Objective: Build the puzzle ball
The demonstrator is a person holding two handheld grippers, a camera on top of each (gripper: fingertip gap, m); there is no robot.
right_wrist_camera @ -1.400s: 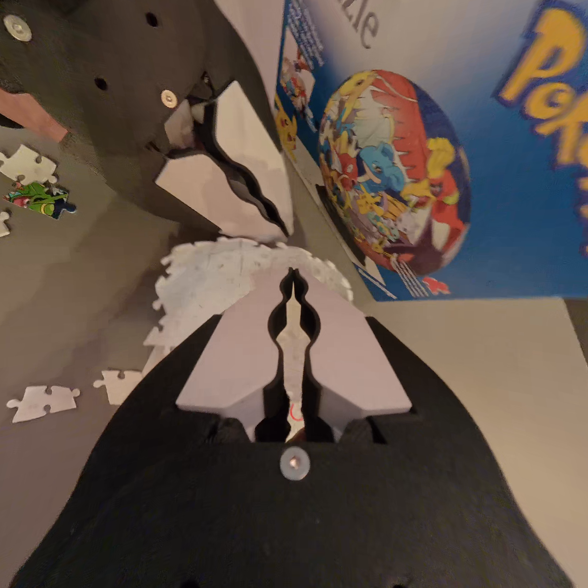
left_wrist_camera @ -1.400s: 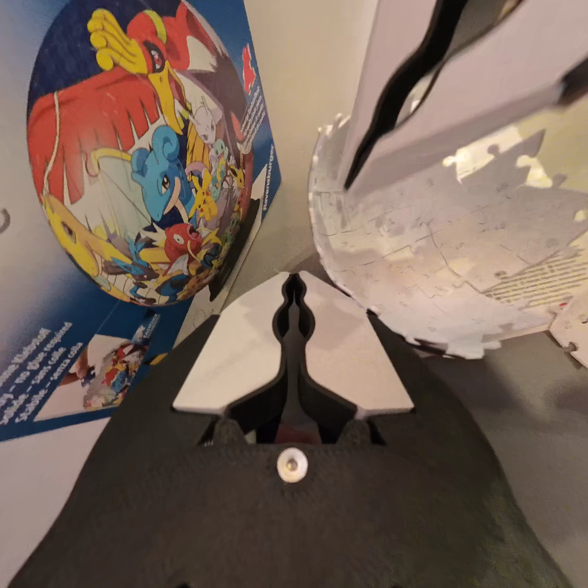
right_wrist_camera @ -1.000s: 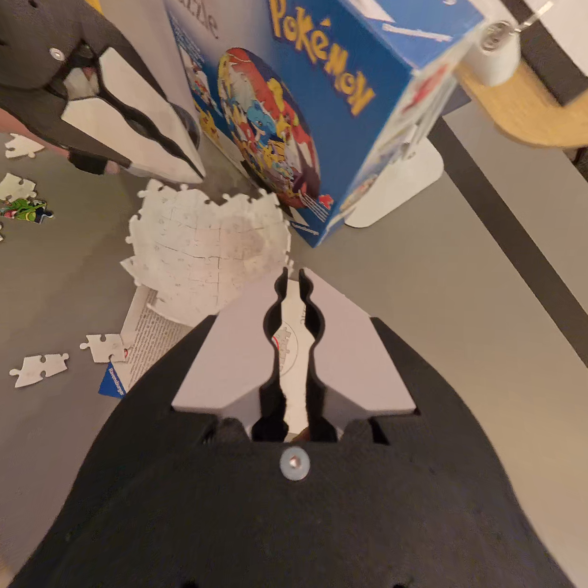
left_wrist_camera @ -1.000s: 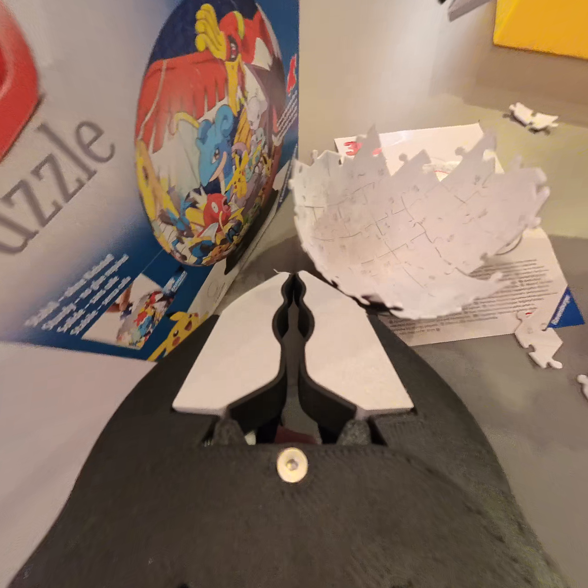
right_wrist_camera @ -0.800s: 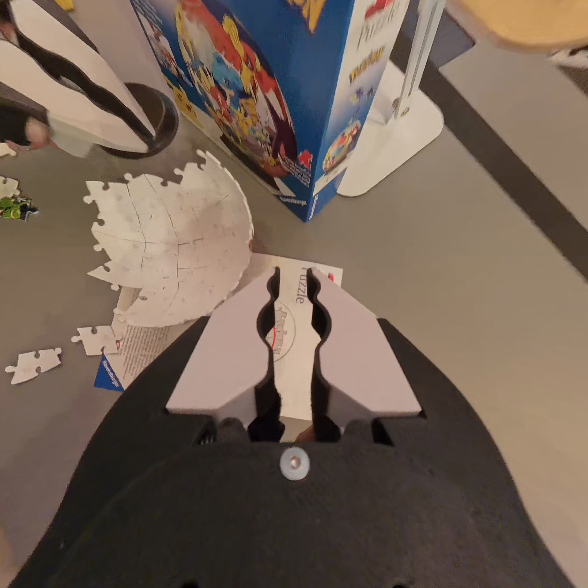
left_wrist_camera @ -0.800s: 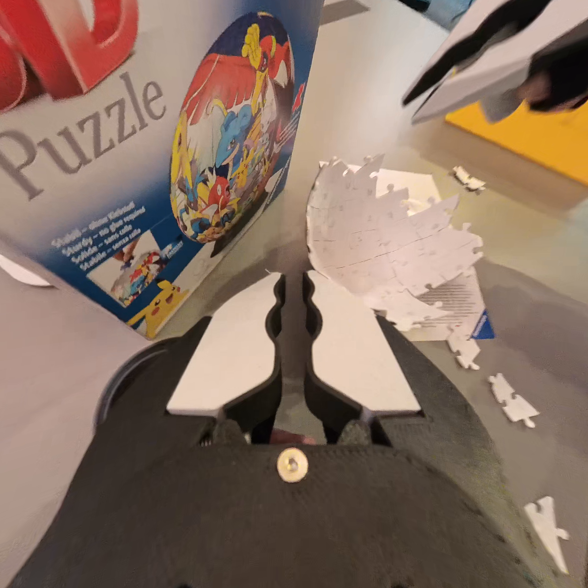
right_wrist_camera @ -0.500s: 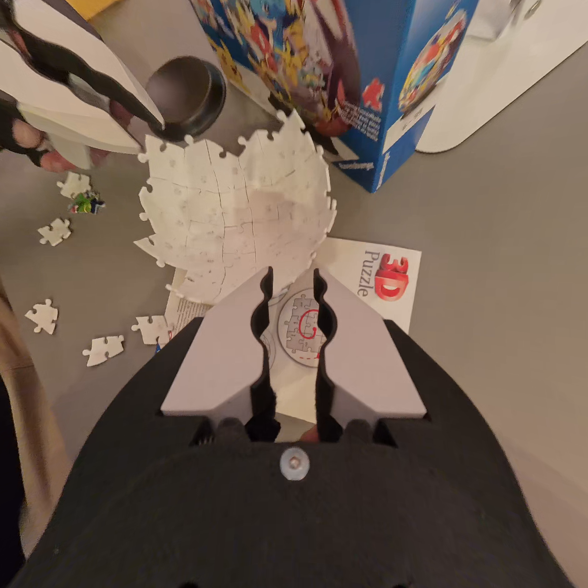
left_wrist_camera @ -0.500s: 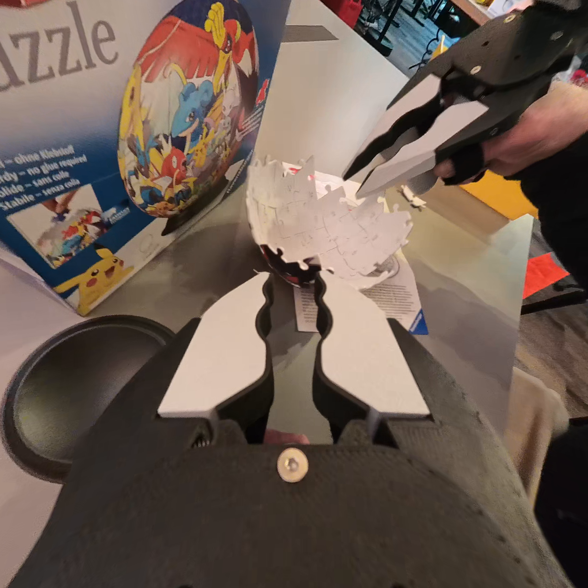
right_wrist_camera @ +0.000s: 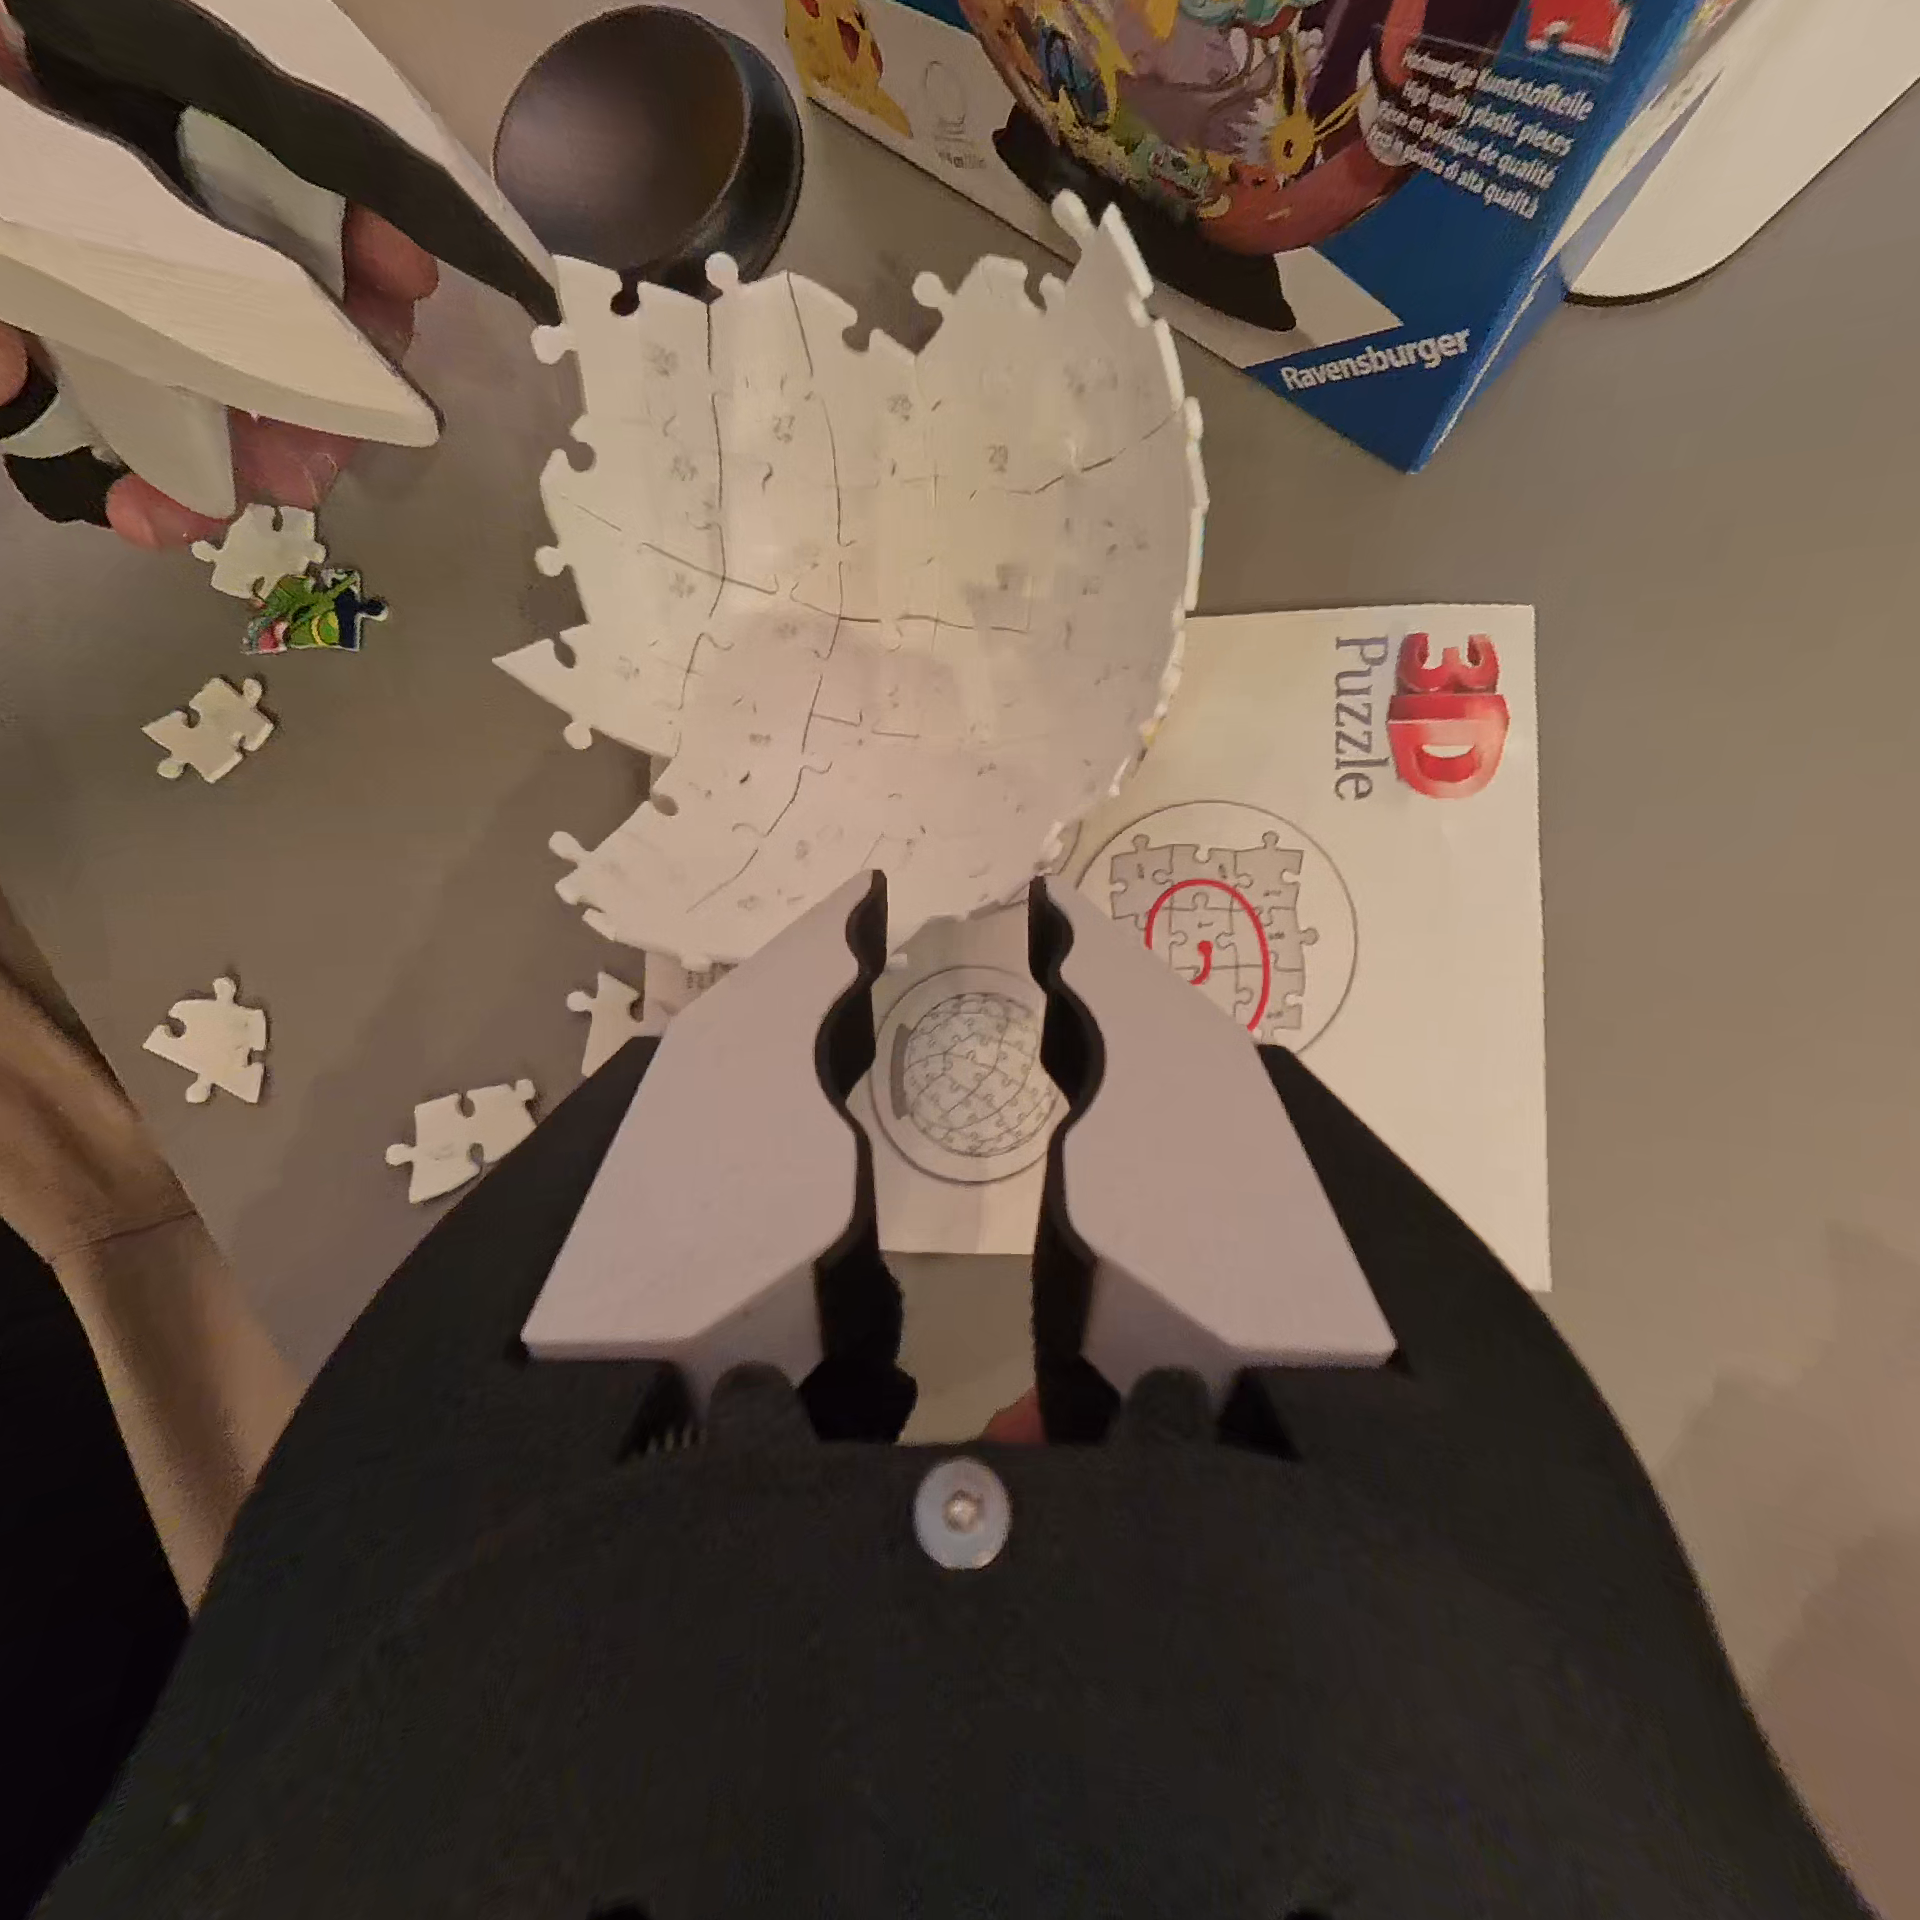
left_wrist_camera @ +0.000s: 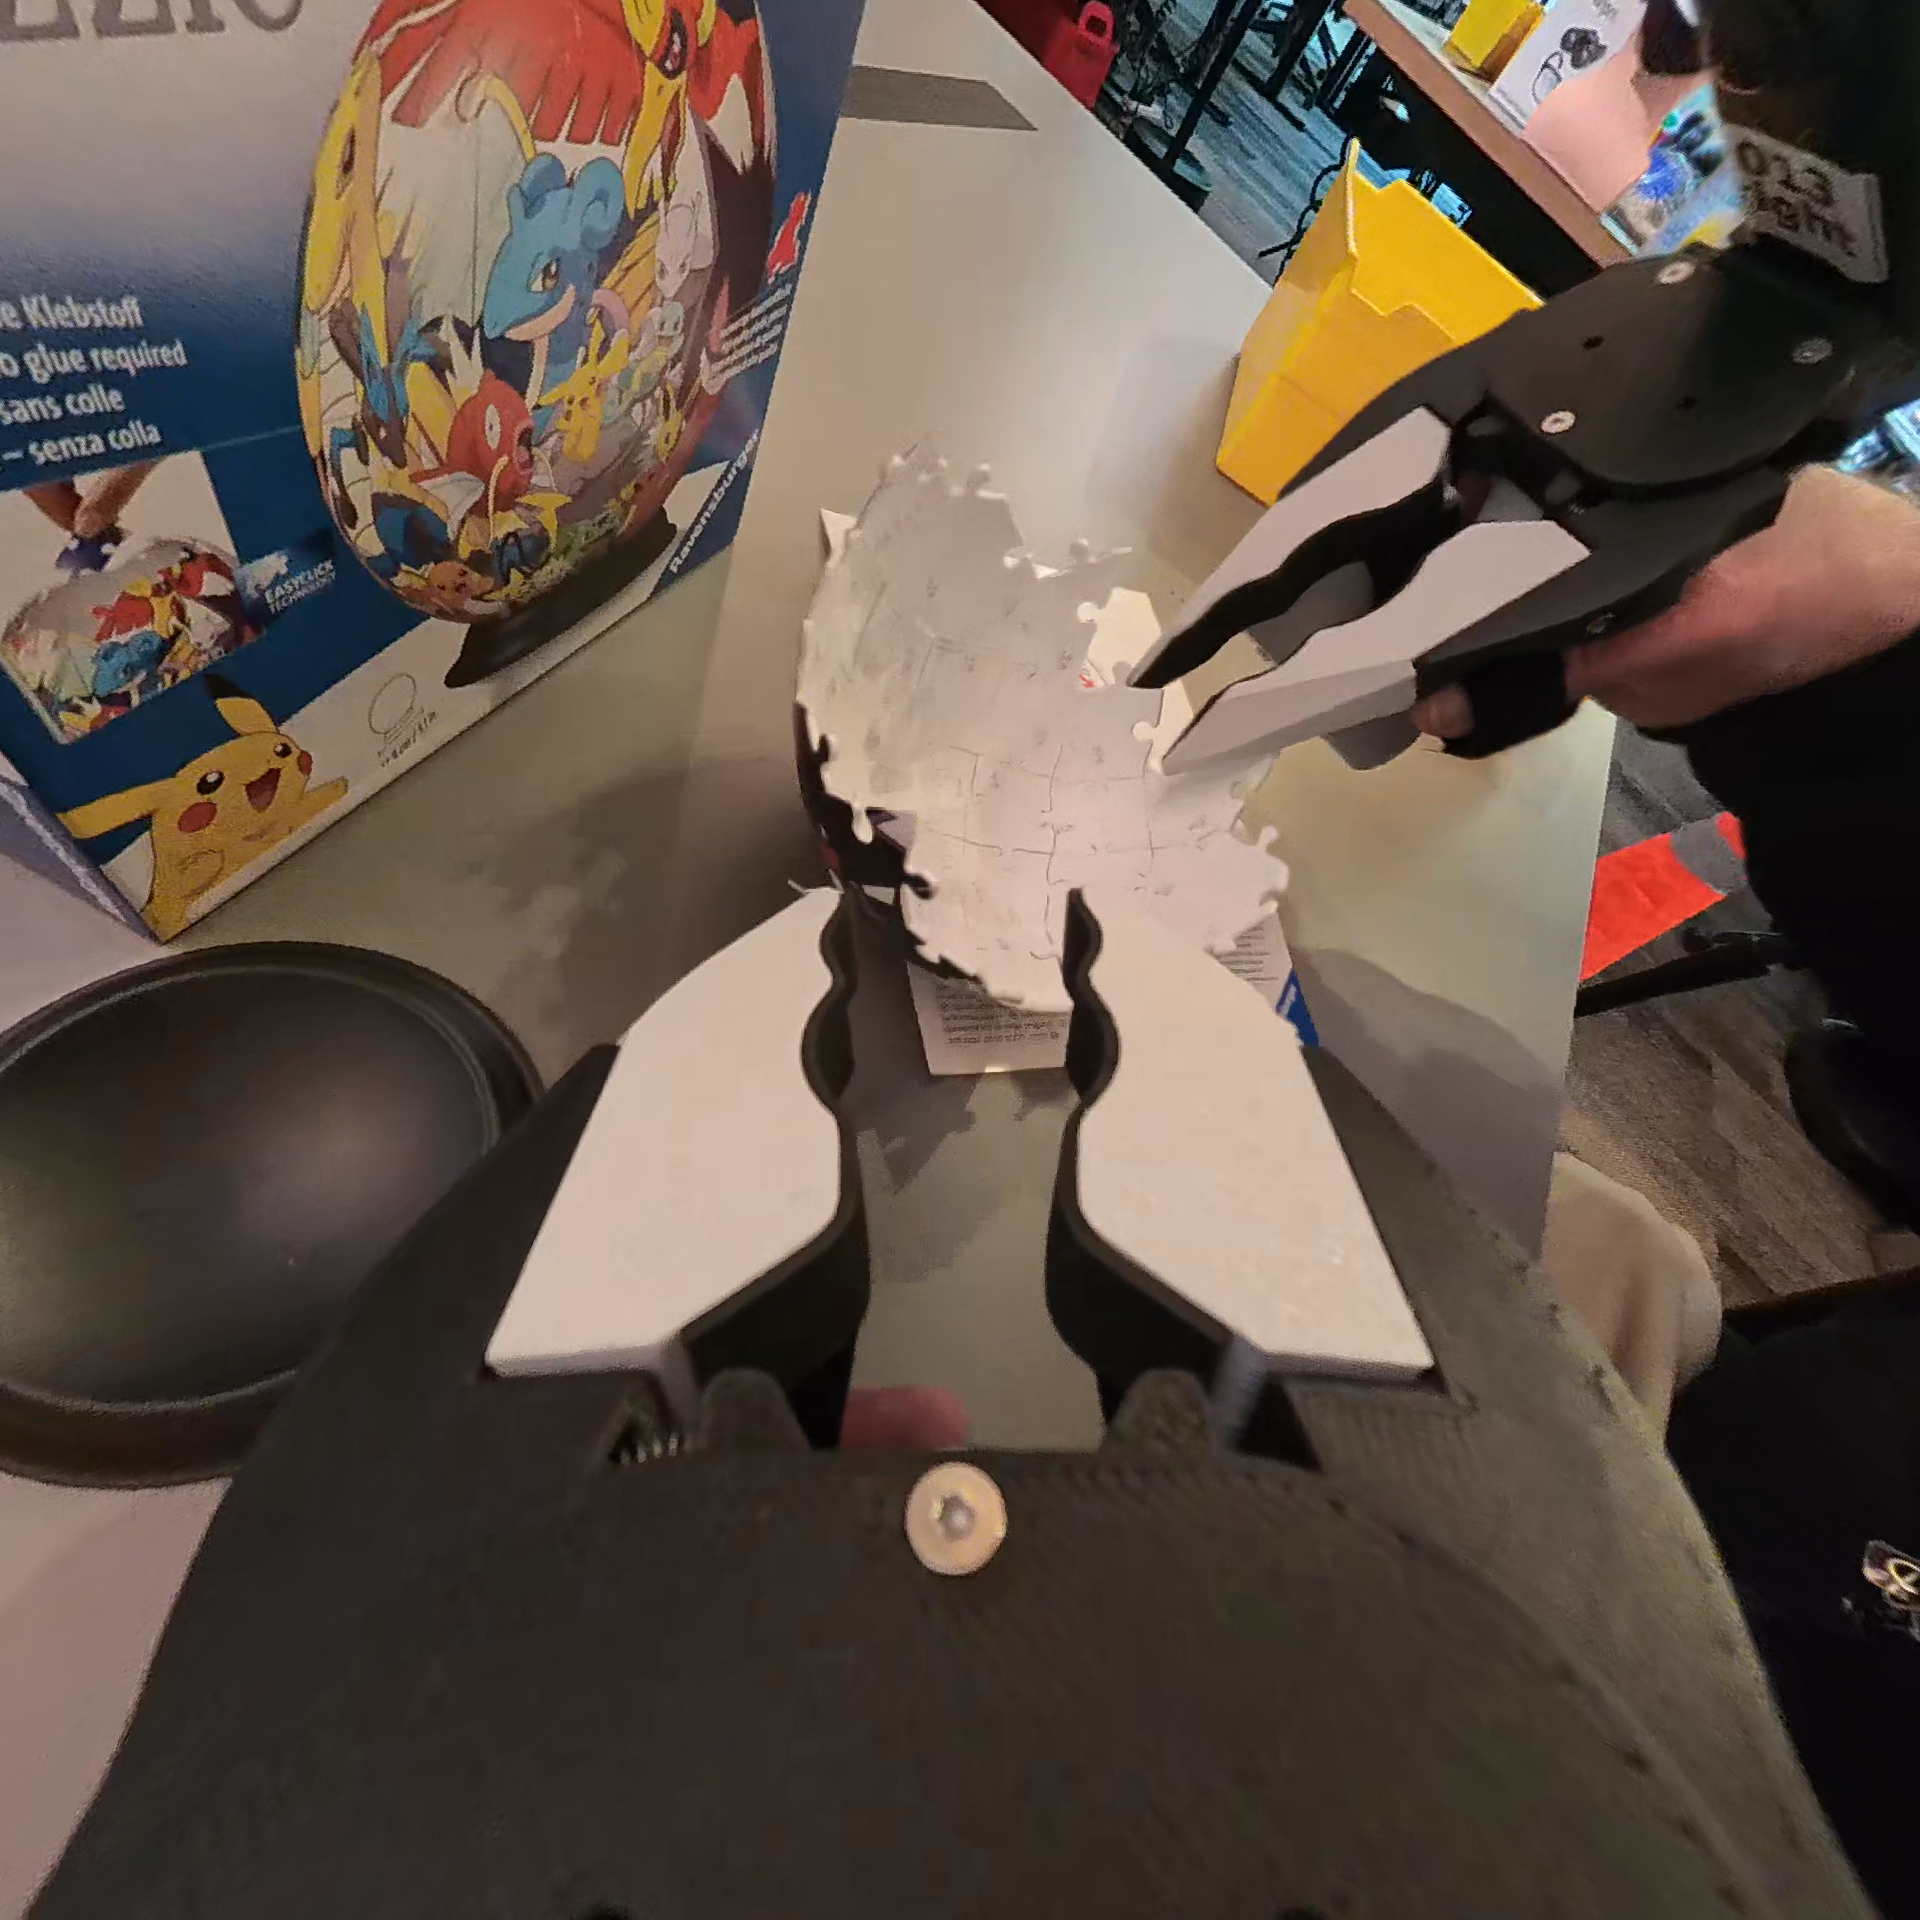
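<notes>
Taking the half-built puzzle ball (right_wrist_camera: pixel 883 623) as the landmark, it sits in the middle of the grey table (right_wrist_camera: pixel 1714 727), a white bowl of joined pieces with its hollow side up, resting partly on a printed paper sheet (right_wrist_camera: pixel 1434 935).

Left of the ball in the right wrist view, several loose white pieces (right_wrist_camera: pixel 213 727) lie scattered on the table, and one coloured piece (right_wrist_camera: pixel 312 618) lies face up among them. Up and to the left of the ball, the left gripper (right_wrist_camera: pixel 488 364) hangs with its jaws apart and nothing between them, one tip close to the ball's rim. Just behind the ball stands a black round stand (right_wrist_camera: pixel 644 135). Behind and to the right of the ball is the blue puzzle box (right_wrist_camera: pixel 1455 208). Nearest the camera, the right gripper (right_wrist_camera: pixel 956 894) is spread open and empty, its tips just at the ball's near edge, above the paper.

In the left wrist view, the box (left_wrist_camera: pixel 416 364) stands left of the ball (left_wrist_camera: pixel 1018 748), the stand (left_wrist_camera: pixel 208 1174) lower left, and the left gripper (left_wrist_camera: pixel 956 914) gapes at the ball's near edge. To the right of the ball, the right gripper (left_wrist_camera: pixel 1153 712) has its tips by the rim, with a yellow bin (left_wrist_camera: pixel 1340 343) behind.
</notes>
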